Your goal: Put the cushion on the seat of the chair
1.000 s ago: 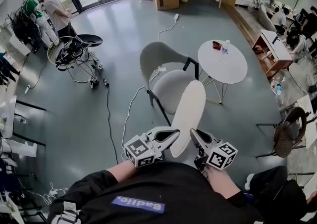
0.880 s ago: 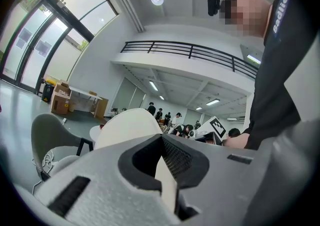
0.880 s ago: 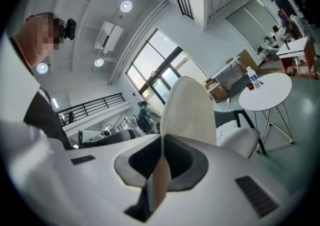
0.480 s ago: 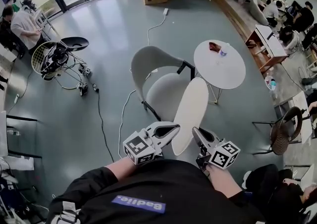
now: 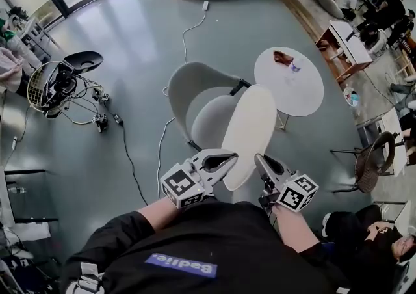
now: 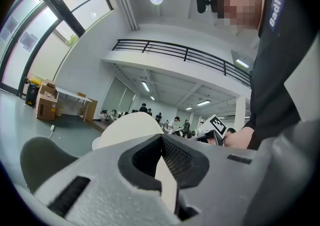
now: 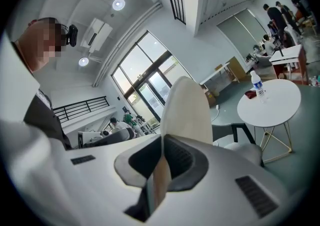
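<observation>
Behind the cushion point(image 5: 250, 133), chair seat point(image 5: 208, 122) half hidden

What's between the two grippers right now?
The cushion: the head view shows its near end between the left gripper and the right gripper, each clamped on an edge.
</observation>
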Demonstrator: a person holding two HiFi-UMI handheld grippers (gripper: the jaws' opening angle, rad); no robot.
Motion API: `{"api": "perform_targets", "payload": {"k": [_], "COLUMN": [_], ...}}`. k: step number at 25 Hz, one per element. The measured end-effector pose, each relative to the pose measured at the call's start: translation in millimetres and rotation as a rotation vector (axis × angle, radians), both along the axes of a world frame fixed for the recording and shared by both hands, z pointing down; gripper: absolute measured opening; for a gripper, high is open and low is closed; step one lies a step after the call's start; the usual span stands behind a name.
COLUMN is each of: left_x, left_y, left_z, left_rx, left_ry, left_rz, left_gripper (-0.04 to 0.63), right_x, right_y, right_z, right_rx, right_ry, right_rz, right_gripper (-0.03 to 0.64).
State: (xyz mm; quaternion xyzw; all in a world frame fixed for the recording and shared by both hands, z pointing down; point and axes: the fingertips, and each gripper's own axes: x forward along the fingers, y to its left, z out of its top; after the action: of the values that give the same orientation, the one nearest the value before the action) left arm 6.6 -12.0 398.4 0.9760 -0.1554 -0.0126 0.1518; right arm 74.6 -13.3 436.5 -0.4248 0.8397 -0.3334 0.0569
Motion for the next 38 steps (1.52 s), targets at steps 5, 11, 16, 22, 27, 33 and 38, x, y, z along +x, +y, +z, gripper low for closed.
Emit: {"api": "perform_targets", "payload": {"k": [5,11,16,22,27,33,38], "left_x": [-5,-3,8,30,30,15,6], "left_y": [-19,-45,-60,-82,-98,-112,-121], "left_z": [8,16,25,24,35,57,67], "left_rx": [-0.027,-0.050,-0.072,-0.074,-0.088,-0.124,-0.142], "left_ry": [-0.006,-0.029,-0.048,-0.051,-0.060,-0.069,-0.067], "left_rz": [-0.032,-0.086,-0.147,-0.205,-0.264,-0.322,-0.351], "left_gripper": [0.015,0.015,0.015,0.015,0.015,0.015,0.015], "right_x": [-1,8,17,30,21,-4,-22], "right_y": [-23,-58,-82,-109,-131,-162,-186], "right_z": [12,37,56,81,112,145,175], "right_rx": [-0.025,-0.082,-0.117,-0.150,-0.200,-0.242,-0.278], "right_ry": [-0.021,-0.057,-0.079,-0.100,-0.131,-0.153,-0.188], "right_rz": [0.005,-0.015,-0.052,-0.073,-0.104,-0.137,-0.123], "right_gripper": [0.040,0.040,0.040,0.040,0.040,0.040,0.040]}}
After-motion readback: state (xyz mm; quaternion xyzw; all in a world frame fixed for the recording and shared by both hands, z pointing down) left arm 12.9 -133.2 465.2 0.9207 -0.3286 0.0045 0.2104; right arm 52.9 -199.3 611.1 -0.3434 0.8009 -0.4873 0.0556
